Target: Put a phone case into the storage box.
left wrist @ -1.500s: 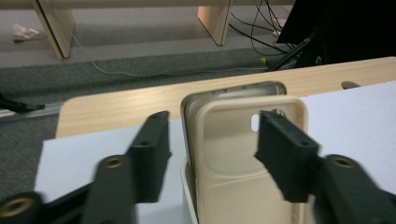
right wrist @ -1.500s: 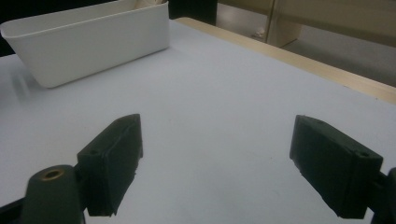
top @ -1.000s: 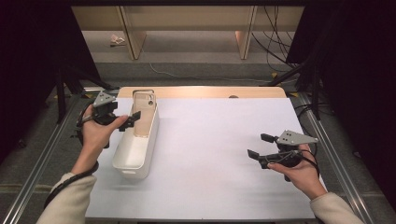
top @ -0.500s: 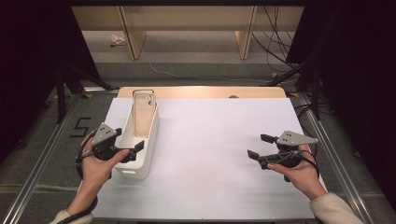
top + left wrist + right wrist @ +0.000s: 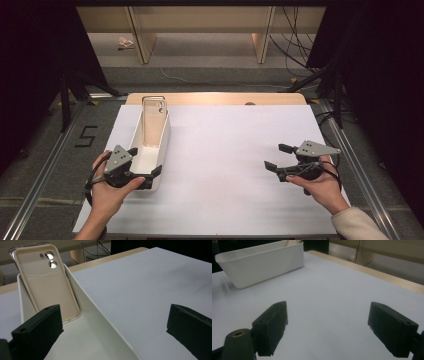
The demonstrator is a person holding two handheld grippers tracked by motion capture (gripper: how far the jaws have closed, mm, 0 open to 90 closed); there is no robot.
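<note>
A long white bin (image 5: 161, 142) stands on the left of the white table sheet (image 5: 235, 150). A beige phone case (image 5: 153, 120) leans upright against the bin's far end, camera holes at the top. My left gripper (image 5: 145, 161) hovers open at the bin's near end. In the left gripper view the case (image 5: 47, 282) stands ahead, and the bin's right wall (image 5: 100, 315) runs between the jaws of the left gripper (image 5: 115, 320). My right gripper (image 5: 275, 156) is open over bare sheet at the right, holding nothing. From the right gripper (image 5: 329, 322) the bin (image 5: 267, 262) lies far off.
A wooden table edge (image 5: 215, 98) runs along the back. Metal rails (image 5: 350, 150) flank both sides of the table. Shelf legs and cables (image 5: 295, 40) lie on the floor beyond. A "5" mark (image 5: 86, 135) is on the floor at the left.
My left gripper has drawn back from the bin's far part to its near end, staying open. The case stays leaning in the bin. The right gripper has not moved.
</note>
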